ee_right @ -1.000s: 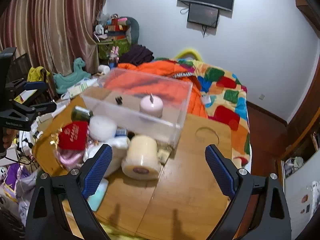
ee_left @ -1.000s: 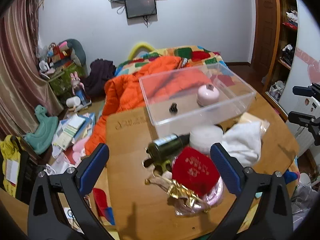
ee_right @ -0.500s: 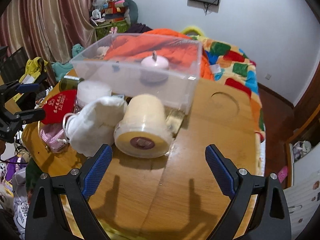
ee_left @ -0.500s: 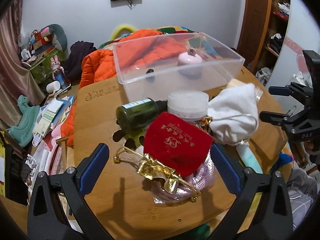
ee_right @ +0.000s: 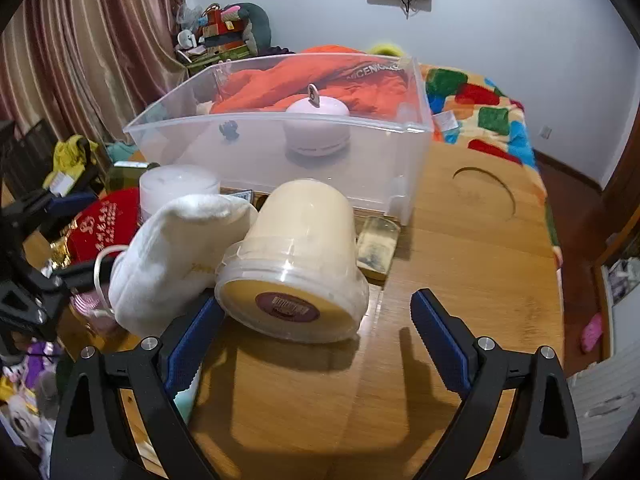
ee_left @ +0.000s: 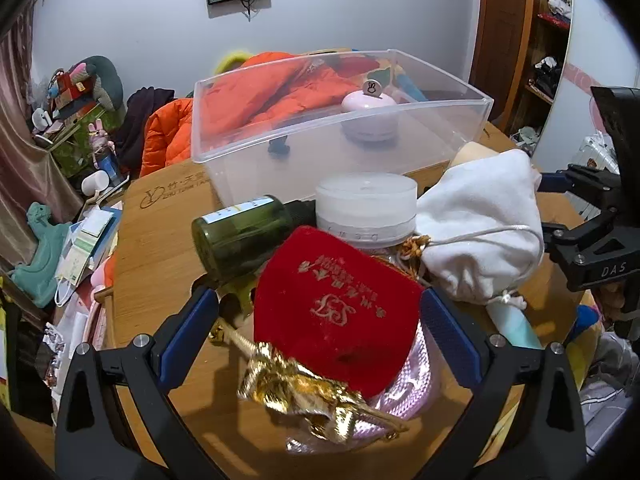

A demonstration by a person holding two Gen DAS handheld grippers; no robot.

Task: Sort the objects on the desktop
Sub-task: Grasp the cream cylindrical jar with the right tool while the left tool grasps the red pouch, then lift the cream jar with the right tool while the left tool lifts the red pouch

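Observation:
My left gripper [ee_left: 320, 328] is open, its blue pads on either side of a red velvet pouch [ee_left: 336, 304] that lies on a gold pouch [ee_left: 304, 396] and a pink one [ee_left: 404, 396]. Behind sit a dark green bottle [ee_left: 244, 236], a white round jar [ee_left: 366, 206] and a white drawstring bag [ee_left: 480, 224]. My right gripper [ee_right: 316, 332] is open just before a cream tub [ee_right: 298, 264] lying on its side, the white bag [ee_right: 172, 256] to its left. A clear plastic bin [ee_right: 280, 136] holds a pink round object [ee_right: 318, 124] and a small dark item [ee_right: 229, 130].
A small yellowish packet [ee_right: 378, 246] lies right of the tub on the wooden table [ee_right: 480, 260], which has a round cut-out [ee_right: 484, 188]. A teal tube [ee_left: 512, 328] lies by the table's right edge. A bed with orange bedding [ee_left: 272, 84] stands behind; clutter covers the floor at left.
Both grippers have moved forward and down toward the table. The red pouch now lies between the left pads; the cream tub is now close in front of the right gripper. Both stay open.

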